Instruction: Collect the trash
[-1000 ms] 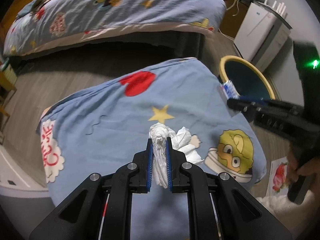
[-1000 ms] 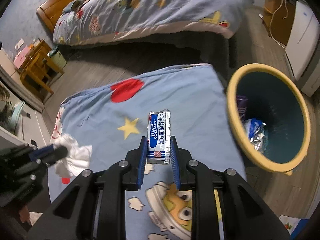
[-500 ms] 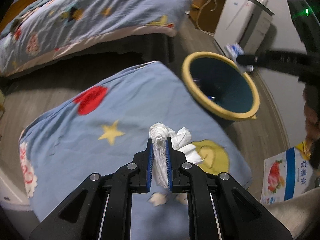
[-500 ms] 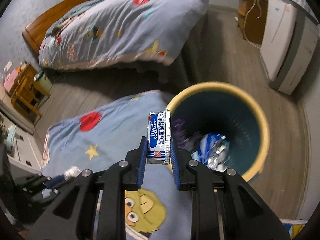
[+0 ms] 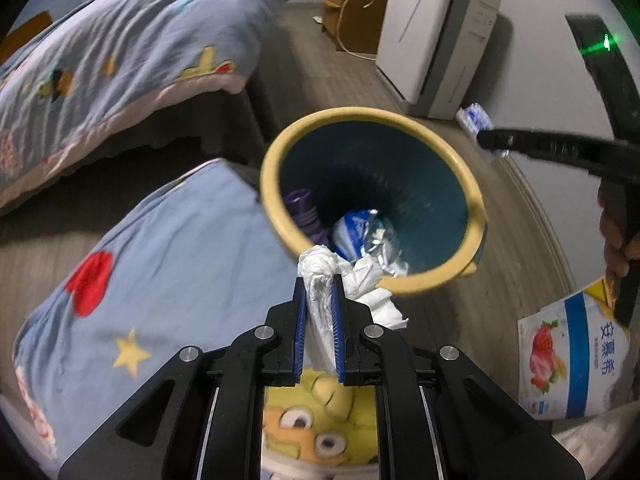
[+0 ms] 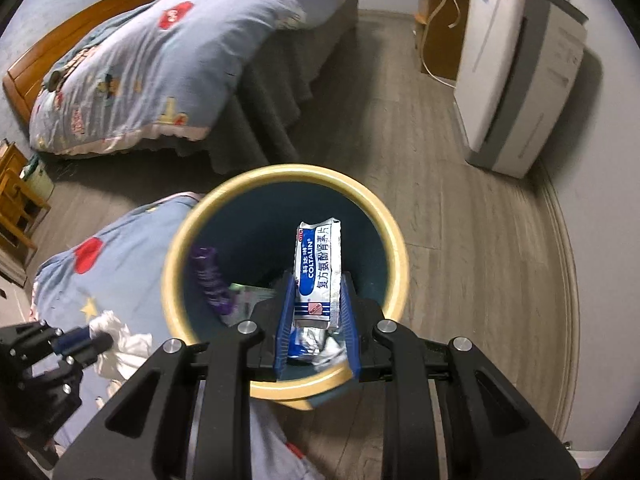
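My left gripper (image 5: 319,280) is shut on a crumpled white tissue (image 5: 320,276) and holds it near the closest rim of the yellow-rimmed teal trash bin (image 5: 280,184). My right gripper (image 6: 316,280) is shut on a blue-and-white COLTALIN medicine packet (image 6: 318,264) and holds it over the mouth of the bin (image 6: 280,174). The bin holds a purple item (image 6: 208,276) and foil wrappers (image 5: 360,228). The right gripper with its packet (image 5: 476,118) shows at the right in the left wrist view; the left gripper with the tissue (image 6: 108,320) shows at the lower left in the right wrist view.
The bin stands on the wood floor beside a folded blue cartoon quilt (image 5: 160,264). A bed with a matching cover (image 6: 152,64) lies behind. A white appliance (image 6: 516,80) stands by the wall. A strawberry-printed bag (image 5: 568,356) lies at the right.
Both grippers have swung right from over the quilt to the bin. The right gripper with its packet is now above the bin's mouth; the left with its tissue is at the rim.
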